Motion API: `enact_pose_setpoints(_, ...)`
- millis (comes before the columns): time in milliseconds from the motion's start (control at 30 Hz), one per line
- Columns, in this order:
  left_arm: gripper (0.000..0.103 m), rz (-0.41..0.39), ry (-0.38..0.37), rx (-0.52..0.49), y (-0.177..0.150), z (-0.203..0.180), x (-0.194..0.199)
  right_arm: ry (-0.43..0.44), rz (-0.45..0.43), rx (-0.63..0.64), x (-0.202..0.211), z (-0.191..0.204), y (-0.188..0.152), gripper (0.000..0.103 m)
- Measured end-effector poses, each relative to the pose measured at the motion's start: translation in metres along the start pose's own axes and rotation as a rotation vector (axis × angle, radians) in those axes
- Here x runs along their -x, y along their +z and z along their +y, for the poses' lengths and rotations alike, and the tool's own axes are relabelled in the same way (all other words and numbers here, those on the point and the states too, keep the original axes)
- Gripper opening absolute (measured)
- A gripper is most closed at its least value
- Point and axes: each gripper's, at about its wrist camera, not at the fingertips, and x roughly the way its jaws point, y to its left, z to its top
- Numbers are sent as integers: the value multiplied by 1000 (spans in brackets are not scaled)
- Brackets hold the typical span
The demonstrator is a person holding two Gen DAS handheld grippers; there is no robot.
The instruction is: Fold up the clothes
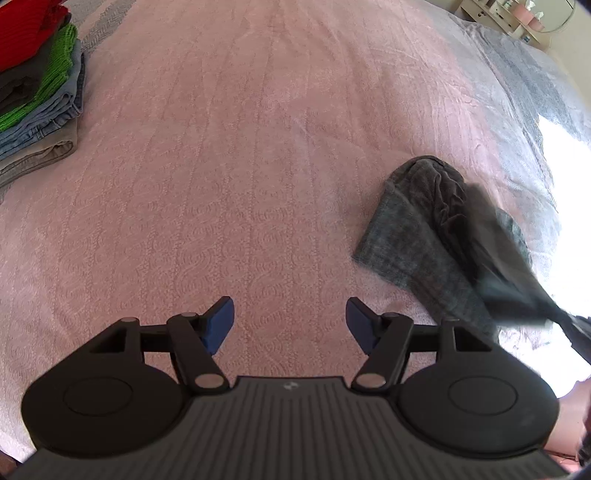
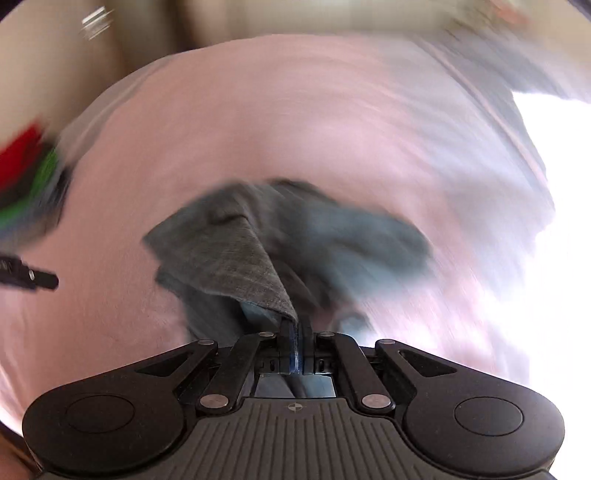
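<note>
A crumpled grey garment [image 1: 424, 229] lies on the pink bedspread [image 1: 240, 166] at the right of the left wrist view. My left gripper [image 1: 290, 325] is open and empty, hovering over bare bedspread to the left of the garment. In the right wrist view my right gripper [image 2: 295, 332] is shut on an edge of the grey garment [image 2: 236, 254], which hangs bunched in front of it above the bedspread [image 2: 295, 122]. That view is blurred by motion.
A stack of folded clothes [image 1: 37, 96], red, green, denim and grey, sits at the far left of the bed; it shows blurred in the right wrist view [image 2: 29, 184]. A shelf with jars [image 1: 517, 14] stands beyond the bed at the far right.
</note>
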Motion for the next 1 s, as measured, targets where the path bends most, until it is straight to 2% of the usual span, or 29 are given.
enact_pose_setpoints(100, 63, 17, -2, -27, 2, -10, -8, -77, 75, -221, 33, -55, -43, 0)
enact_pose_setpoints(167, 63, 32, -5, -55, 5, -19, -16, -127, 163, -392, 39, -90, -76, 0)
enact_pose_setpoints(233, 63, 45, -10, -88, 10, -30, -24, -195, 304, -559, 35, -121, -109, 0)
enact_pose_setpoints(300, 63, 50, -11, -128, 17, -42, -32, -245, 360, -611, 34, -135, -126, 1)
enact_pose_setpoints(333, 63, 51, -12, -150, 21, -49, -35, -269, 388, -636, 33, -142, -134, 7)
enact_pose_setpoints(367, 63, 49, -14, -174, 25, -56, -38, -294, 415, -661, 33, -149, -142, 32)
enact_pose_setpoints(400, 63, 46, -16, -196, 29, -62, -40, -309, 394, -665, 37, -152, -143, 50)
enact_pose_setpoints(433, 63, 43, -19, -218, 34, -68, -42, -331, 343, -664, 41, -158, -137, 75)
enact_pose_setpoints(500, 63, 34, -30, -257, 47, -80, -48, -310, 229, -656, 40, -175, -110, 76)
enact_pose_setpoints(600, 63, 7, -62, -312, 72, -96, -63, -170, 86, -652, 28, -188, -68, 76)
enact_pose_setpoints(667, 63, -13, -93, -356, 92, -108, -79, -82, 21, -604, 9, -195, -31, 76)
enact_pose_setpoints(767, 64, -17, -172, -435, 120, -126, -112, 24, -37, -511, -25, -196, 20, 76)
enact_pose_setpoints(867, 64, 3, -255, -508, 147, -142, -150, 114, -50, -448, -65, -187, 57, 76)
enact_pose_setpoints(1000, 67, 50, -335, -515, 172, -156, -192, 182, -32, -431, -109, -179, 88, 76)
